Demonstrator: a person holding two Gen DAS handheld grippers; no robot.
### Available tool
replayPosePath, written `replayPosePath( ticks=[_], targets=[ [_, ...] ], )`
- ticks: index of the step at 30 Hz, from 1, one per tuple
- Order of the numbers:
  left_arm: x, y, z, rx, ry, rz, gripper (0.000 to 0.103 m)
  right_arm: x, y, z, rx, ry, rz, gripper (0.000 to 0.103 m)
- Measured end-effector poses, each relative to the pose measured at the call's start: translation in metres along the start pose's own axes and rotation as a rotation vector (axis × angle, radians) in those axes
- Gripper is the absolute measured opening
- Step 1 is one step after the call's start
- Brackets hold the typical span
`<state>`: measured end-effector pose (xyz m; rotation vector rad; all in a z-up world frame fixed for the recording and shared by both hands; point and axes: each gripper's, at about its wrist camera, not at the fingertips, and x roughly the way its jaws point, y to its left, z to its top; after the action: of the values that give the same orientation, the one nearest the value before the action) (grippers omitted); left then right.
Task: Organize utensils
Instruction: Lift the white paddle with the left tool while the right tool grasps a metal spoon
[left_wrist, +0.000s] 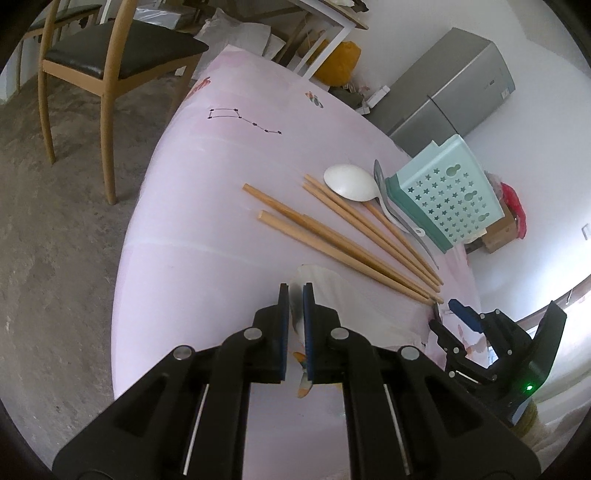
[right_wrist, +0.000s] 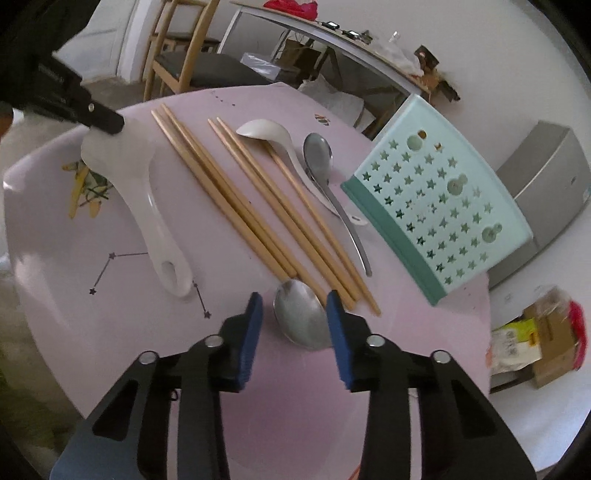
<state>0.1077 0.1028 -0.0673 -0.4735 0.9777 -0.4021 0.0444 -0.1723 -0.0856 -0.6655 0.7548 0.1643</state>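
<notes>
My left gripper (left_wrist: 295, 291) is shut on the broad blade of a white rice paddle (right_wrist: 147, 206), whose handle lies on the pink table (right_wrist: 55, 221). The same gripper shows at the top left of the right wrist view (right_wrist: 103, 123). My right gripper (right_wrist: 295, 306) stands open with the bowl of a metal spoon (right_wrist: 301, 317) lying between its blue pads; a gap shows on the left side. Several wooden chopsticks (right_wrist: 240, 206), a white soup spoon (right_wrist: 266, 129) and a second metal spoon (right_wrist: 317, 155) lie side by side. A teal star-holed utensil holder (right_wrist: 436, 192) rests tilted at the right.
A wooden chair (left_wrist: 110, 55) stands on the concrete floor beyond the table's far left edge. A grey cabinet (left_wrist: 454, 85) is behind the holder. A cardboard box and bags (right_wrist: 546, 343) sit on the floor to the right.
</notes>
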Motion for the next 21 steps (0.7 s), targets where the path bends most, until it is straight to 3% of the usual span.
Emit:
replayPosePath(
  ticks=[2, 6, 15, 21],
  targets=[
    [-0.001, 0.001, -0.001, -0.004, -0.006, -0.001, 0.006, 0.001, 0.001, 0.000, 0.002, 0.006, -0.006, 0.026],
    [-0.007, -0.002, -0.004, -0.006, -0.031, -0.009, 0.005, 0.003, 0.005, 0.000, 0.017, 0.020, -0.025, 0.007],
    [-0.044, -0.025, -0.001, 0.036, -0.152, -0.026, 0.000, -0.015, -0.014, 0.001, 0.109, -0.058, -0.048, 0.004],
    [-0.080, -0.057, 0.008, 0.094, -0.279, -0.050, 0.000, -0.052, -0.054, 0.001, 0.272, -0.142, -0.021, 0.002]
  ],
)
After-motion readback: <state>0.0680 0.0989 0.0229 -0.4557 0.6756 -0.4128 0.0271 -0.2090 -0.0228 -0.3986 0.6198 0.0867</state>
